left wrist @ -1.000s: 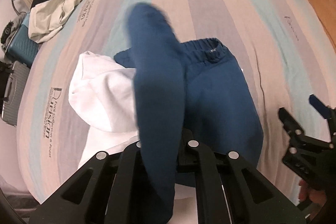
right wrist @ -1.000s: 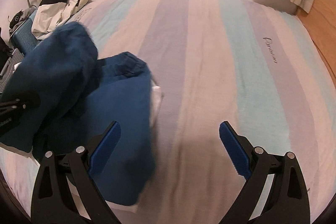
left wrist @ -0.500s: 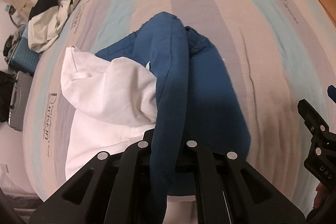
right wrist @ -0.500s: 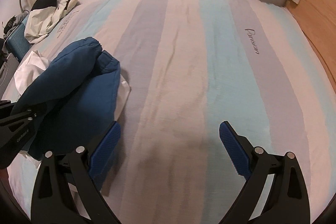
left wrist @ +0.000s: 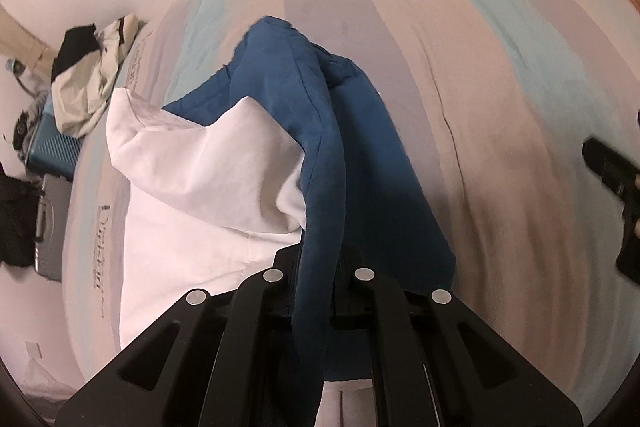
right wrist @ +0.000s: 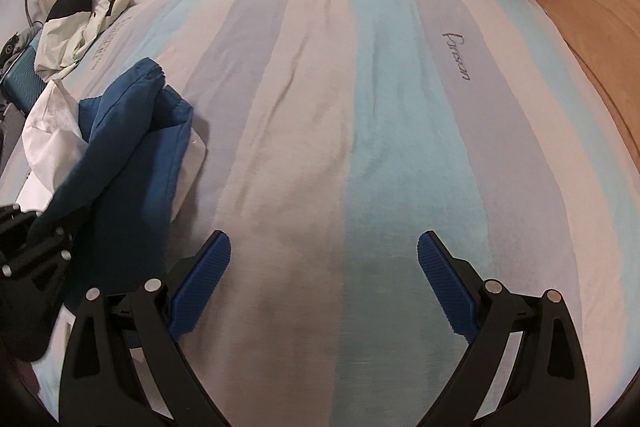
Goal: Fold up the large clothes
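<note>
Left tongs clamp blue trousers over white garment; right tongs wide.

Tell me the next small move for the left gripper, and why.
Probably lower the left gripper a bit further and let go. It is shut on a raised fold of the blue pants, which drapes over the rest of the garment and the white garment. The right gripper is open and empty.
</note>
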### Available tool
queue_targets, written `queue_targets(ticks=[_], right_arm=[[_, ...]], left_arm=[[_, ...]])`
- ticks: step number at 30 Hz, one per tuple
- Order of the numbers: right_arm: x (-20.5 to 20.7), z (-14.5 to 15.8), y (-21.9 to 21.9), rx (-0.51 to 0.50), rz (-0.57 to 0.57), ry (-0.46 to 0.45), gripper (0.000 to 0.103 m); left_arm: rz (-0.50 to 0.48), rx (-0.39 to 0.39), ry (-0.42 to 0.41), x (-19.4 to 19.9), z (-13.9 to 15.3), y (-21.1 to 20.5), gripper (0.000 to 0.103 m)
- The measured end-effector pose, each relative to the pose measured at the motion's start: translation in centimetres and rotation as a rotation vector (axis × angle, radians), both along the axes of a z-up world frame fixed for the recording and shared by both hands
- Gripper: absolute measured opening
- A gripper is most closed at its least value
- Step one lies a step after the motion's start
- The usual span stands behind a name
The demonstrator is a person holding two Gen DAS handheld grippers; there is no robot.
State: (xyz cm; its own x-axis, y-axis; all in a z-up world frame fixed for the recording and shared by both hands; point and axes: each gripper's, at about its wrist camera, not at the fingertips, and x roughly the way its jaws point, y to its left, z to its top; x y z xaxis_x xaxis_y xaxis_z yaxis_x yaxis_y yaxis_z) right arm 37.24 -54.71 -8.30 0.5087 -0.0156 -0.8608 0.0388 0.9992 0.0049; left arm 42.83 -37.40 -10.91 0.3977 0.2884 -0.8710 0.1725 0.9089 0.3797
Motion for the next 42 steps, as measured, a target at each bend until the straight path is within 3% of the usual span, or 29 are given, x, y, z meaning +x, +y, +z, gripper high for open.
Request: queue_targets(ticks=[9, 22, 27, 35, 38, 42], right_arm=[[-0.1, -1.0, -1.7, 0.001, -0.023, 0.012, 0.091], [-0.6, -1.3, -2.4, -0.008, -0.029, 0.025, 0.091], [-1.3, -0.4, -2.4, -0.023, -0.009, 0.014, 0.091], [-1.3, 1.1, -1.0, -0.027, 0.061, 0.012, 0.091], [-0.7, 2.4, 0.9, 0.002, 0.120, -0.004, 0.091], [1.0, 4.8, 5.6, 0.070, 0.252, -0.039, 0.091]], left_arm=[[-0.040, 0.054, -0.010, -0.8, -3.5, -1.7, 0.004], [0.022, 0.001, 0.036, 0.0, -6.1, -1.1, 0.009], [0.022, -0.075, 0.060, -0.4, -3.6, -0.9, 0.034], [0.002, -0.264, 0.079, -2.4, 3.7, 2.0, 0.076], [-0.003, -0.292, 0.058, -2.6, 6.8, 4.9, 0.087], [0.010, -0.261, 0.001, -1.9, 9.1, 10.2, 0.092]])
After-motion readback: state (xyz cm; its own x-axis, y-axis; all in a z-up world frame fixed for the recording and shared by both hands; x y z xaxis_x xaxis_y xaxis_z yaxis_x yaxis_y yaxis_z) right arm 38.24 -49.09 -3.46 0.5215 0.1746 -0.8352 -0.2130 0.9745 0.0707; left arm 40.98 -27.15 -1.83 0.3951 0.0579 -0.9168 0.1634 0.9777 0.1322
